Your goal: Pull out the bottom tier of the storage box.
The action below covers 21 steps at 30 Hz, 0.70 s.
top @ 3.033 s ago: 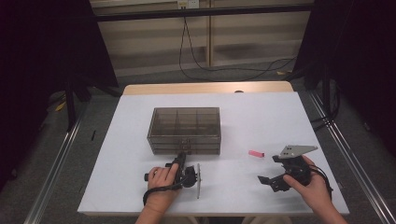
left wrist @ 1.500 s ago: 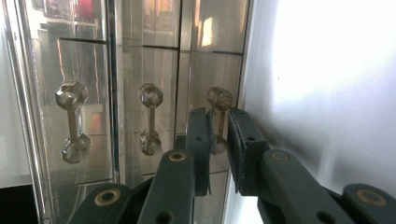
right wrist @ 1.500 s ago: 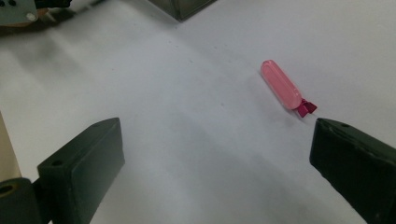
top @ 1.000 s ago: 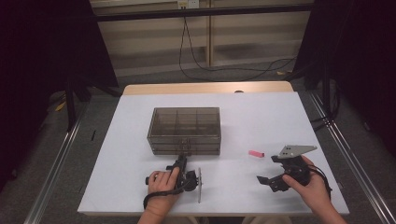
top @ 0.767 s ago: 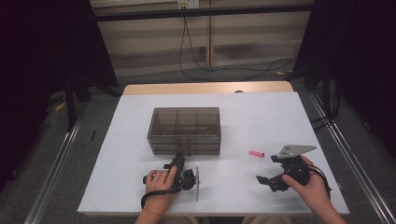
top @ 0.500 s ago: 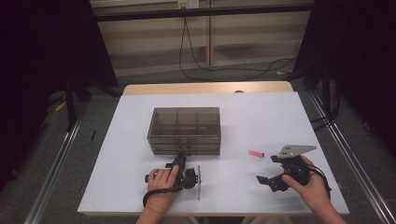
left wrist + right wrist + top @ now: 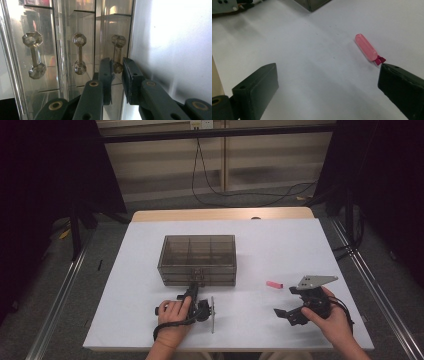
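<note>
Your left gripper (image 7: pixel 116 75) is at the front of the smoky clear drawer box (image 7: pixel 198 259), its jaws narrowed around the lower knob of one drawer handle (image 7: pixel 117 53); they have just been closing, and the pads look to be at the knob, though you cannot tell for sure that they are pressing on it, so treat the hold as unproven. The risk is a pull that comes too soon: the faceted knob is small and slick, and the pads sit on its lower end only, so it may slip out, or the whole light box may slide toward you across the worktop (image 7: pixel 140 270) instead of the drawer opening. A pull off the drawer's line could also jam it. Two more handles (image 7: pixel 34 56) lie just beside this one in the left gripper view, so check that you have the drawer you want. Your right gripper (image 7: pixel 327 92) stands wide apart over the worktop with nothing in it; the pink capsule (image 7: pixel 366 48) lies near the tip of one jaw, and a careless nudge would roll it away.
</note>
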### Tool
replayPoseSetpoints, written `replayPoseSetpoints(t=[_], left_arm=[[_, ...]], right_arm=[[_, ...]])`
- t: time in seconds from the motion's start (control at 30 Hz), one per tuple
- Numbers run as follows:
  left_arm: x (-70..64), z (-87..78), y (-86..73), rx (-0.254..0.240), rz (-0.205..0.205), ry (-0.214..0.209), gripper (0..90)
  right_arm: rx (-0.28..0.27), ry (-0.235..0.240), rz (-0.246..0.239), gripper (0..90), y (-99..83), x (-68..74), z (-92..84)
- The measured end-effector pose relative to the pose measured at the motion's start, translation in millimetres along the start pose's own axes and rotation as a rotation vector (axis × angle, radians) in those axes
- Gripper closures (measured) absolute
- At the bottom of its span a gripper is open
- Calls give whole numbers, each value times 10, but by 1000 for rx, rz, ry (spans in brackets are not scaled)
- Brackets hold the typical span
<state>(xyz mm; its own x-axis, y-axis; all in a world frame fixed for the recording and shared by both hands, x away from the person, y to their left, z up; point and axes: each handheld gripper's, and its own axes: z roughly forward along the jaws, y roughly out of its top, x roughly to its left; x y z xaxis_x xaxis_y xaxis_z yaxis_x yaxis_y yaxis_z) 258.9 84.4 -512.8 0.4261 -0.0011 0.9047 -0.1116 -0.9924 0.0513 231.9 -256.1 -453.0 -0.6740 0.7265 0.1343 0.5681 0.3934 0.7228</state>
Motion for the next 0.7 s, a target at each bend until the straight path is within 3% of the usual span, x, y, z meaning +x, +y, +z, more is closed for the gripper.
replayPoseSetpoints(t=[0.37, 0.47, 0.7], left_arm=[[-24, -29, 14, 1, 20, 25, 800], [-48, -40, 8, 3, 10, 20, 801], [-65, -75, 11, -1, 35, 39, 802]], right_arm=[[-1, 2, 3, 28, -3, -4, -3], [-1, 2, 4, 28, -2, -4, -1], [-2, 4, 2, 27, 0, 1, 0]])
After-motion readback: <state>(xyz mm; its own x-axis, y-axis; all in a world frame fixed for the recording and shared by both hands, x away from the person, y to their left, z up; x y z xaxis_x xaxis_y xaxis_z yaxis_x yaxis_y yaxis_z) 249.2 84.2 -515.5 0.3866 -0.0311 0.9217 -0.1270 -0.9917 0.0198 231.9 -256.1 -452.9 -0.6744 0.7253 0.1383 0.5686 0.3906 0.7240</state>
